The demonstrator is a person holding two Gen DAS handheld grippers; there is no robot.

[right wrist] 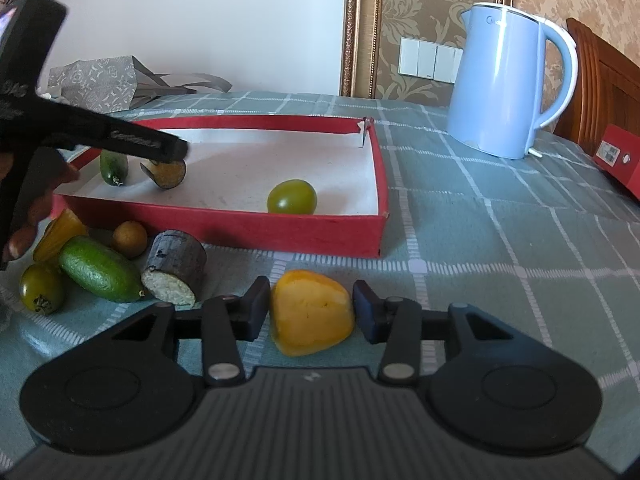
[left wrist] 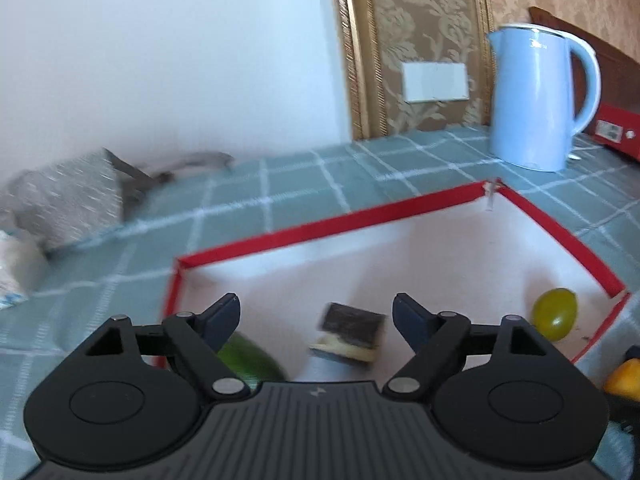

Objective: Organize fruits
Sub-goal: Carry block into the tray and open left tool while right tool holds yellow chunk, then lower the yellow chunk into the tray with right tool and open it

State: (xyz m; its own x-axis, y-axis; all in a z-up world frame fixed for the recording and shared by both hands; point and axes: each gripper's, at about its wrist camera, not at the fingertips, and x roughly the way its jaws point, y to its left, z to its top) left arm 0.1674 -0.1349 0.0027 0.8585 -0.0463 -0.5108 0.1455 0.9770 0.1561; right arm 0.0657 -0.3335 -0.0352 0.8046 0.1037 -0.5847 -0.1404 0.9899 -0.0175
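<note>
My left gripper point(left wrist: 316, 308) stands open over the red tray point(left wrist: 320, 226). A dark-skinned cut piece with a pale core point(left wrist: 348, 336) sits blurred between its fingers, free of both pads. In the right wrist view that piece point(right wrist: 168, 174) rests on the tray floor beside a small green cucumber-like fruit point(right wrist: 114, 166). A green tomato point(right wrist: 292, 197) lies nearer the tray's right end. In front of the tray, my right gripper point(right wrist: 312, 308) is shut on a yellow fruit point(right wrist: 312, 312), a pad against each side.
Several loose fruits lie left of the tray's front wall: a green oblong one point(right wrist: 100, 270), a dark cut piece point(right wrist: 176, 272), a small brown one point(right wrist: 130, 239) and a green tomato point(right wrist: 42, 290). A blue kettle point(right wrist: 504, 80) and a red box point(right wrist: 620, 160) stand at the back right.
</note>
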